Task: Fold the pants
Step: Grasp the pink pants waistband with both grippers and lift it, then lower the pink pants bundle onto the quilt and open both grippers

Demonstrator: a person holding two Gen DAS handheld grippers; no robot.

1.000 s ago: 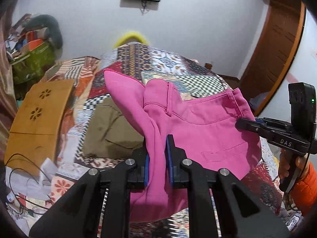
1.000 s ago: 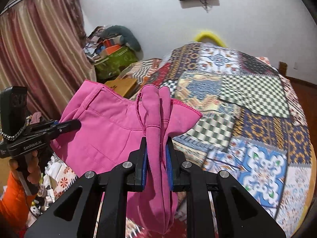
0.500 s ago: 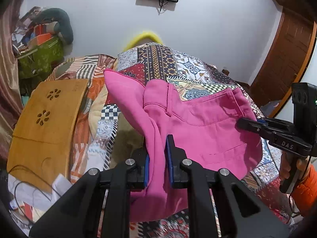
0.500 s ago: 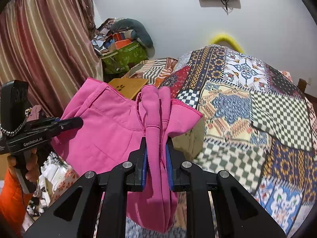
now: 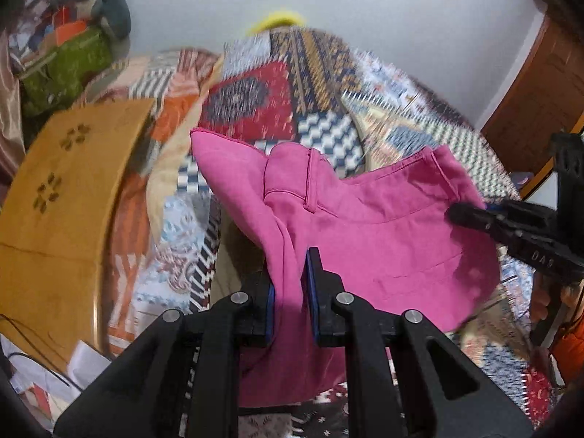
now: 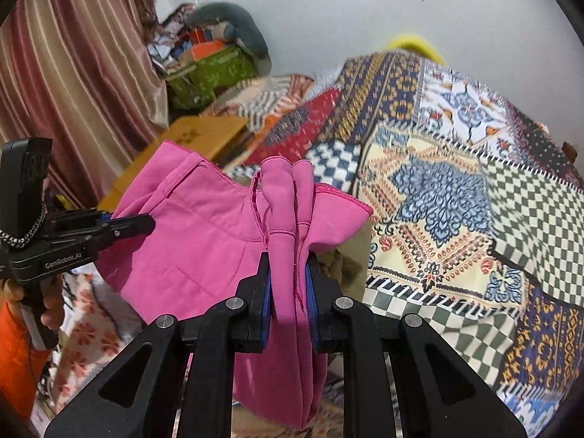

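Note:
Bright pink pants (image 5: 383, 226) hang stretched between my two grippers above a patchwork bedspread (image 5: 255, 84). My left gripper (image 5: 292, 281) is shut on a bunched fold at one end of the waistband. The right gripper (image 5: 460, 215) shows at the right of that view, clamped on the other end. In the right wrist view my right gripper (image 6: 288, 281) is shut on a gathered fold of the pink pants (image 6: 204, 233), and the left gripper (image 6: 142, 224) pinches the far corner. The legs hang below, out of sight.
A tan garment (image 6: 350, 259) lies on the bedspread (image 6: 456, 189) under the pants. A wooden board with flower cut-outs (image 5: 62, 197) rests at the left. A green bag (image 6: 215, 73) and clutter stand by striped curtains (image 6: 73, 73). A wooden door (image 5: 536, 87) is at the right.
Both grippers have carried the pants forward and down over the bed; the bedspread now looks nearer and the wall screen has slid out at the top. The grips are unchanged.

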